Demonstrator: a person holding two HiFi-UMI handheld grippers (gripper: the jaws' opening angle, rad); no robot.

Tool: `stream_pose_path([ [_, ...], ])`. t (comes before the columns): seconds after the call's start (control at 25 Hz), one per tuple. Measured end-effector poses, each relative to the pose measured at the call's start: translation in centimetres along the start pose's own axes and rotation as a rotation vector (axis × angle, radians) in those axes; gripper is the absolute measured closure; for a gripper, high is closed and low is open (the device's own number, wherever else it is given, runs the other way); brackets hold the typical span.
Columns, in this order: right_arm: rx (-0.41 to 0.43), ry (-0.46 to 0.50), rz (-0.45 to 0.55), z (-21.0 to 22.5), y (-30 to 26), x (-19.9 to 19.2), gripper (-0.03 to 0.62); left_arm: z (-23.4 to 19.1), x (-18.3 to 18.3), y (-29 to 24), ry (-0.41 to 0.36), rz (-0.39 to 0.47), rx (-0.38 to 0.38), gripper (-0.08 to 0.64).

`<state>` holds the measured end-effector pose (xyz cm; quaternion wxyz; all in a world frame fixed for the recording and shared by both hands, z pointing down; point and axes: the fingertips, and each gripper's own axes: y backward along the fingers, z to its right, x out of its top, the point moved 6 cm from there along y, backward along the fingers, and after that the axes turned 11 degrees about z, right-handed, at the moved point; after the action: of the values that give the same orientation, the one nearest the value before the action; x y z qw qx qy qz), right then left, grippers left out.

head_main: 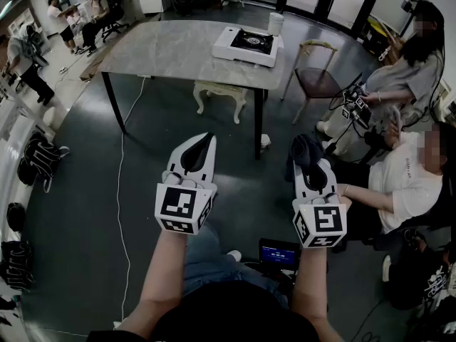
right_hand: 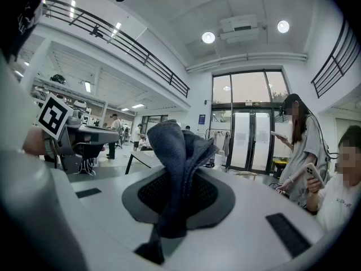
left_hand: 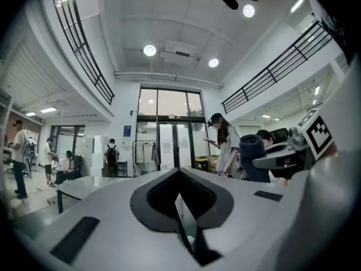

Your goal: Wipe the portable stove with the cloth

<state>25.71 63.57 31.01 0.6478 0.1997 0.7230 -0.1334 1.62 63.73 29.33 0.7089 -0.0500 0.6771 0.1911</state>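
Right now, both tongs are held up in the air side by side, a little apart, and well short of the table (head_main: pixel 164 52). The right tongs (head_main: pixel 311 168) are squeezed shut on the cloth (head_main: pixel 305 148). The cloth is dark blue. It is pinched so that a thick fold sticks up past the tips, while the rest is trapped down between the two sides. It is likely gripped this hard so that it will not be dropped while it is carried. The left tongs (head_main: pixel 205 142) are closed all the way too, but nothing is held in them, and no gap is seen between their two sides. Perhaps they are left free so that the stove can be steadied later, though that is only a guess. The portable stove (head_main: pixel 248 45) is seen far ahead of both tongs, about between their two lines. It is white with a black top, and it is set near the far right end of the grey table. It is not touched by the cloth yet, so the wiping is judged not to have begun. The cloth must first be brought forward to the table. A small white stool (head_main: pixel 221 95) is tucked under the table. A seated person (head_main: pixel 399 184) is found close beside the right tongs, so care would be needed there.
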Motion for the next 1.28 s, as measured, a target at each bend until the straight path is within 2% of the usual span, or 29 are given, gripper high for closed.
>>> stream_pose_path([
  [0.28, -0.025, -0.044, -0.017, 0.8, -1.3, -1.7, 0.518, -0.6, -1.0, -1.1, -0.003, -0.006, -0.001, 0.549],
  [0.56, -0.017, -0.028, -0.017, 2.9, -5.1, -2.6, 0.518, -2.3, -2.6, -6.1, 0.011, -0.004, -0.014, 0.549],
  [0.84, 0.014, 0.02, -0.046, 5.5, -12.7, -2.7, 0.518, -6.2, -4.1, -14.3, 0.017, -0.006, -0.03, 0.549],
  [1.28, 0.008, -0.034, -0.074, 7.9, -27.1, -4.7, 0.518, -14.2, -7.5, -25.8, 0.007, -0.05, -0.071, 0.549],
])
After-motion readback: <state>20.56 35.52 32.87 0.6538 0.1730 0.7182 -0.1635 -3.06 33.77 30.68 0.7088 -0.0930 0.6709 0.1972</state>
